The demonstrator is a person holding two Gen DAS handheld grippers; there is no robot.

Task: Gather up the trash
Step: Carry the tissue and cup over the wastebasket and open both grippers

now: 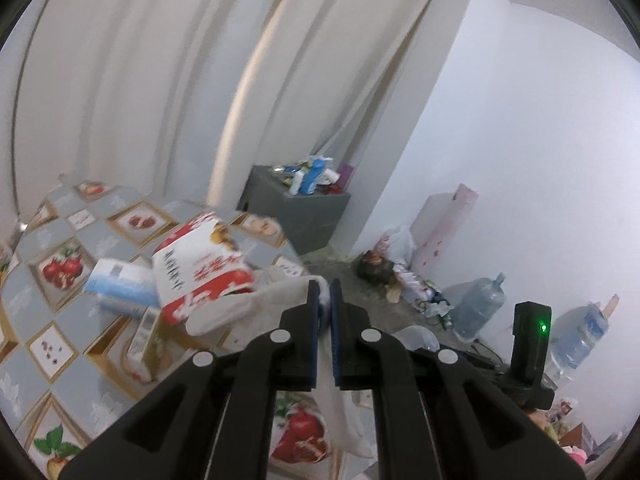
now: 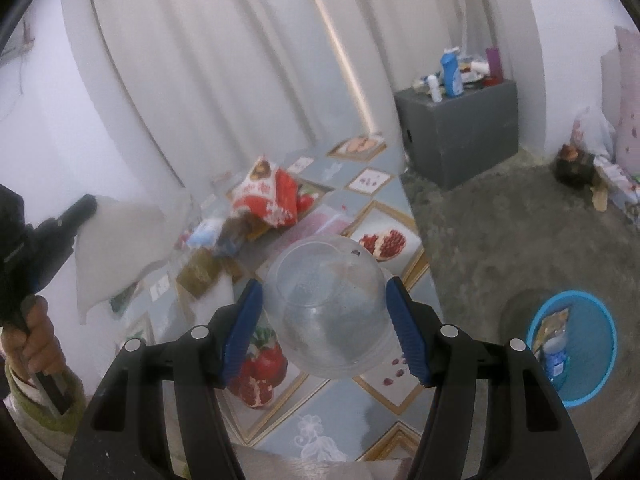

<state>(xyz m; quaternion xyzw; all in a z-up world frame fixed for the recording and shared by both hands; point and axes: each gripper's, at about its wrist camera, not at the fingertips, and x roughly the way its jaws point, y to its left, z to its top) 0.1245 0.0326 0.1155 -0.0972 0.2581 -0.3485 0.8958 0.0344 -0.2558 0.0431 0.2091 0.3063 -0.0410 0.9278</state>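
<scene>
While the left gripper (image 1: 324, 292) is clenched on a white tissue (image 2: 116, 248) held up at the left, the right gripper (image 2: 324, 292) grasps a clear plastic cup (image 2: 328, 312) above the patterned bench (image 2: 332, 420). Both loads look ready for carrying; next comes a swing right to the blue bin (image 2: 592, 344) on the floor, leaving the red packet (image 2: 276, 196) behind.
</scene>
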